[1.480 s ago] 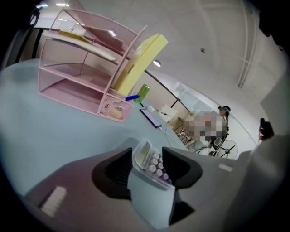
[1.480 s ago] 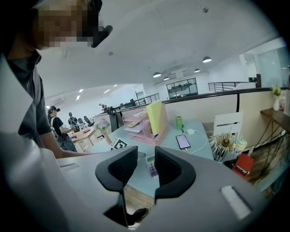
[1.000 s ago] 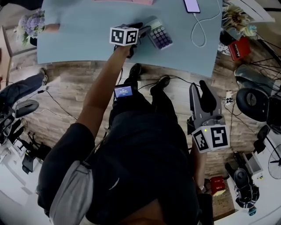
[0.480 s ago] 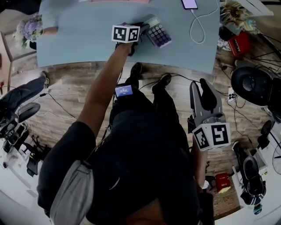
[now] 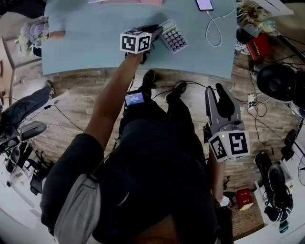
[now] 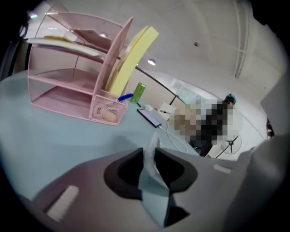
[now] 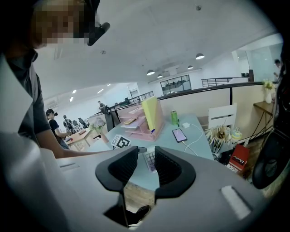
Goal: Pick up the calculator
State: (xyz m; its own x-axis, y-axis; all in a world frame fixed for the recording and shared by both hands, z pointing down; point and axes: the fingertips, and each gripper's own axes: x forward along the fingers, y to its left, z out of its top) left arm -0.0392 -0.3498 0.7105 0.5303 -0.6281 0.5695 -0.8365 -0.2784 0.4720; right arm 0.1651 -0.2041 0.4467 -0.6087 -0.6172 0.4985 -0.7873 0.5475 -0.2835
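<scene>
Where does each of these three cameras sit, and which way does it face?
Head view: on the person's head, facing steeply down; shows torso, left hand-held gripper at the table, right hand-held gripper over the floor.
Left gripper view: on that hand-held gripper, facing across the table to a pink organiser; jaws shut on the calculator.
Right gripper view: on that hand-held gripper, facing the table; jaws apart, empty; the person's left arm shows.
Shared: both gripper views show organiser and phone.

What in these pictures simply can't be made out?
Calculator: in the head view its left end is covered by the left gripper; the left gripper view shows only a thin edge between the shut jaws.
Phone: head view, cut off by the top edge.
Red box: head view, print too small to read.
</scene>
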